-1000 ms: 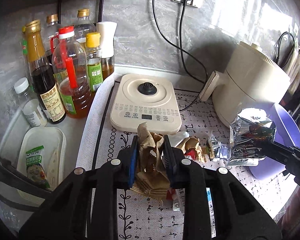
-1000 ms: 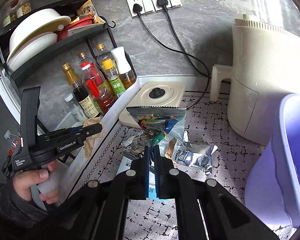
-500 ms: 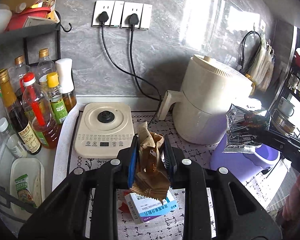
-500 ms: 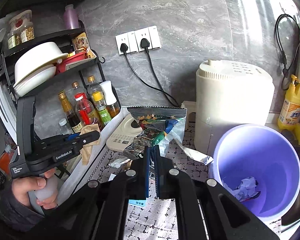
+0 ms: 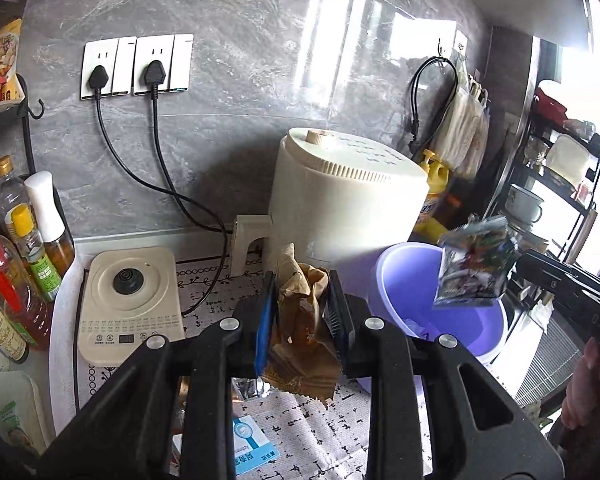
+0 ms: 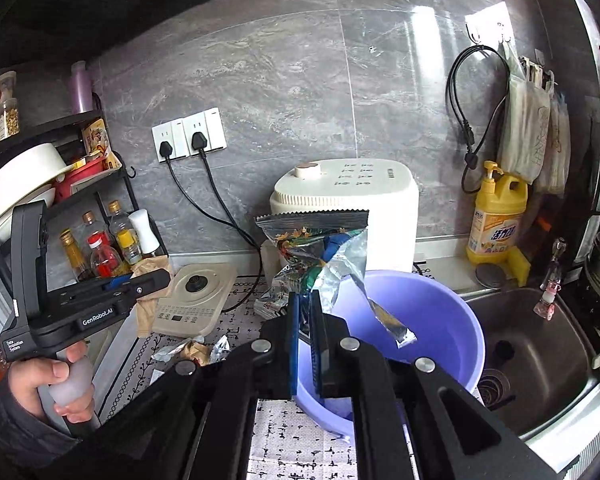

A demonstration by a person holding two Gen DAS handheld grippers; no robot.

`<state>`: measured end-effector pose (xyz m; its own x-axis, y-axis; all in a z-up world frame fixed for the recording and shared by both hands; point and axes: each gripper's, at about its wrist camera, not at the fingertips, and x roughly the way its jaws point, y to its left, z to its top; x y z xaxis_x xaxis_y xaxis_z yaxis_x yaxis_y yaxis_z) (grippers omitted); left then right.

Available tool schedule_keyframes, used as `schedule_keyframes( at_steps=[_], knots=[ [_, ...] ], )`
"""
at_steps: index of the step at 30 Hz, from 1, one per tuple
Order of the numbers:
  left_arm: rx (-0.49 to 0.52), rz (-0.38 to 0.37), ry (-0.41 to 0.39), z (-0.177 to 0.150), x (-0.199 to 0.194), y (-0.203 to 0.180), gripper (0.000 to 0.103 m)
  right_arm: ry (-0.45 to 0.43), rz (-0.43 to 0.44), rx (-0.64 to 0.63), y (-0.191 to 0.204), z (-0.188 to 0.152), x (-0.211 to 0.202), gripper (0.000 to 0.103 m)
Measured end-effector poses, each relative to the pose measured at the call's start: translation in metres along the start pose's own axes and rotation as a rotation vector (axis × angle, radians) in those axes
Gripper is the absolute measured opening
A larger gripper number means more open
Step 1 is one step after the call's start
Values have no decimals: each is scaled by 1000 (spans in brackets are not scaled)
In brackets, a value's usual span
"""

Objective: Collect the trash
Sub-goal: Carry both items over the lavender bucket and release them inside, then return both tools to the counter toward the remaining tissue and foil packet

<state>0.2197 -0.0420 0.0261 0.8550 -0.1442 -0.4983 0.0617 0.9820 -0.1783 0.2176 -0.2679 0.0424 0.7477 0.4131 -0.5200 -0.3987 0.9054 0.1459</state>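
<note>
Foil wrapper (image 6: 320,256) is held upright by its lower end between the pads of the right gripper (image 6: 305,320), its long axis running up from the jaws and its serrated top edge uppermost; the jaws have just been opening a little, yet the wrapper is seen between them and has not dropped. Directly beyond and below it stands the purple bucket (image 6: 452,320), whose open mouth lies just past the fingertips, so the coming drop is judged to need only a short carry forward over the rim. Crumpled paper is seen inside. In the left wrist view a brown paper wrapper (image 5: 302,300) is clamped in the left gripper (image 5: 300,312), standing upright, with the same bucket (image 5: 400,280) to its right and slightly farther. The right hand is therefore the nearer to the bucket. Loose scraps (image 6: 196,350) lie on the patterned mat (image 6: 300,440) near the induction hob (image 6: 196,296).
</note>
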Motion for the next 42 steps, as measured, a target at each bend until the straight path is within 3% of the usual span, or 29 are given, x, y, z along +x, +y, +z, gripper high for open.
schedule_keyframes(
  at_steps=[1,3,4,8,15,21,23,26,29,33,42],
  knots=[
    [7,-14,-3,2,2,-5,25,-6,-40,4,-5,0,-3,13],
    [20,-42,-10,7,4,-15,26,-12,-80,27,-18,-1,-9,63],
    [26,-56,-11,9,6,-20,26,-31,-100,42,-24,-2,-14,67],
    [53,-112,-14,16,15,-39,26,-28,-172,65,-41,-7,-23,68],
    [108,-219,0,26,38,-79,26,-26,-286,88,-68,-18,-48,78],
    [144,-288,31,26,58,-108,27,-14,-357,145,-89,-30,-63,79],
    [149,-318,45,26,64,-117,32,-12,-380,153,-93,-34,-69,79],
    [161,-333,22,28,65,-127,76,-11,-405,168,-99,-37,-78,80],
    [163,-326,8,32,62,-127,87,-23,-423,190,-105,-40,-86,87],
    [136,-307,-5,34,55,-115,96,-36,-432,205,-109,-41,-90,93],
    [102,-196,-2,19,23,-80,97,-24,-333,181,-92,-42,-74,95]
  ],
)
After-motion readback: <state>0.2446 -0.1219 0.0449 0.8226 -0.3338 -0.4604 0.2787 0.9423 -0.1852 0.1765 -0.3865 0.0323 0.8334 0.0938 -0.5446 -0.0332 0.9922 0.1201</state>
